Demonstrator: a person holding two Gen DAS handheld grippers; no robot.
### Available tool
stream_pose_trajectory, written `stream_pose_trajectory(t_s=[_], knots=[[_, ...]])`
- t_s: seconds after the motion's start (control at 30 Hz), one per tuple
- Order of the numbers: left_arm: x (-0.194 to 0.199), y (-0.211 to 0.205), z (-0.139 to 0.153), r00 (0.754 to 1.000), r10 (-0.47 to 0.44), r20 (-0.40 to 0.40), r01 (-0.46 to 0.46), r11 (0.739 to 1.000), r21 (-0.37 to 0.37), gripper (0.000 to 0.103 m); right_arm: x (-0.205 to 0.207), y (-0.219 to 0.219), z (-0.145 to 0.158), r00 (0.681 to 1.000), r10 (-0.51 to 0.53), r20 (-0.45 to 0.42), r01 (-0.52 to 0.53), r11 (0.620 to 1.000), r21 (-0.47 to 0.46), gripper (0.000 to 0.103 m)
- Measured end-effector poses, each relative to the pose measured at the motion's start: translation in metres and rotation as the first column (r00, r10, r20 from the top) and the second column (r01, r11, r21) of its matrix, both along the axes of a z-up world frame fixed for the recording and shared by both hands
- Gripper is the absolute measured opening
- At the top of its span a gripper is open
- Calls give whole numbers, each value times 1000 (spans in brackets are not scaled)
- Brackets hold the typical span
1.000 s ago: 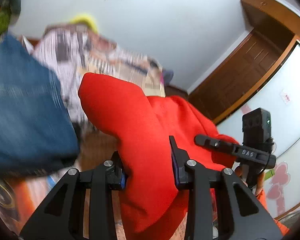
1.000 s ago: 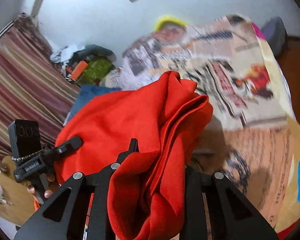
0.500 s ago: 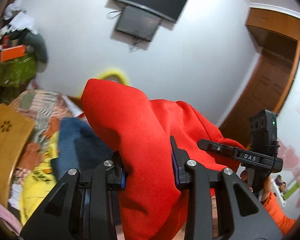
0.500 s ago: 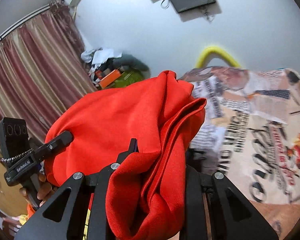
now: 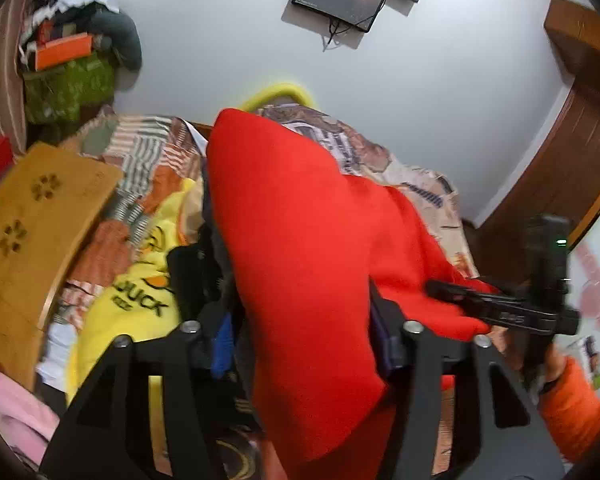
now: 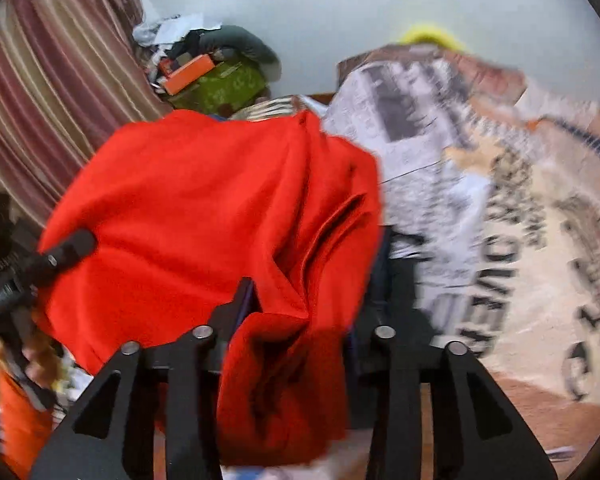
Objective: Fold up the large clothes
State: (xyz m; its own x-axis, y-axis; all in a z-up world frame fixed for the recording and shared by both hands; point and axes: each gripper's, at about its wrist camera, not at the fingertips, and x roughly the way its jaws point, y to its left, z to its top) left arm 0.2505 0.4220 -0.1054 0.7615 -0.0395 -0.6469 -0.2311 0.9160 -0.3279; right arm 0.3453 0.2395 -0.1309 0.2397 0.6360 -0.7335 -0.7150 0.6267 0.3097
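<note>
A large red garment (image 5: 300,240) hangs bunched between both grippers, held up above the bed. My left gripper (image 5: 304,324) is shut on one part of it. My right gripper (image 6: 308,304) is shut on another part; the red garment (image 6: 204,216) fills the middle of the right wrist view. Each gripper shows in the other's view: the right one (image 5: 512,308) at the right edge, the left one (image 6: 16,272) at the left edge.
A bed with a newspaper-print cover (image 6: 480,200) lies below. A yellow garment with black lettering (image 5: 136,300) and dark clothes (image 5: 204,280) lie on it. A wooden board (image 5: 32,216) stands at left. A clutter pile (image 5: 68,60) sits by striped curtains (image 6: 48,72). A wooden door (image 5: 560,152) is at right.
Both grippers, still holding the red garment, have swung and tilted down: the views moved from the wall and screen towards the bed and the clothes pile.
</note>
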Motion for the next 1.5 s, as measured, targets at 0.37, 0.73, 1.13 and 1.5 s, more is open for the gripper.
stream_pose_trajectory(t_s=[0.37, 0.73, 1.13, 1.5], knots=[[-19, -44, 29, 991, 118, -68, -100, 969, 225, 68, -21, -72, 49, 974, -102, 202, 125, 986, -107, 45], [-122, -135, 132, 976, 107, 190, -174, 908, 380, 73, -133, -111, 164, 895, -100, 434, 9, 978, 207, 45], [-245, -230, 189, 866, 54, 496, -276, 880, 387, 79, -242, -152, 206, 822, -166, 545, -89, 908, 410, 54], [-278, -251, 178, 821, 147, 552, -385, 856, 345, 101, -258, -160, 198, 770, -290, 568, 22, 902, 431, 103]])
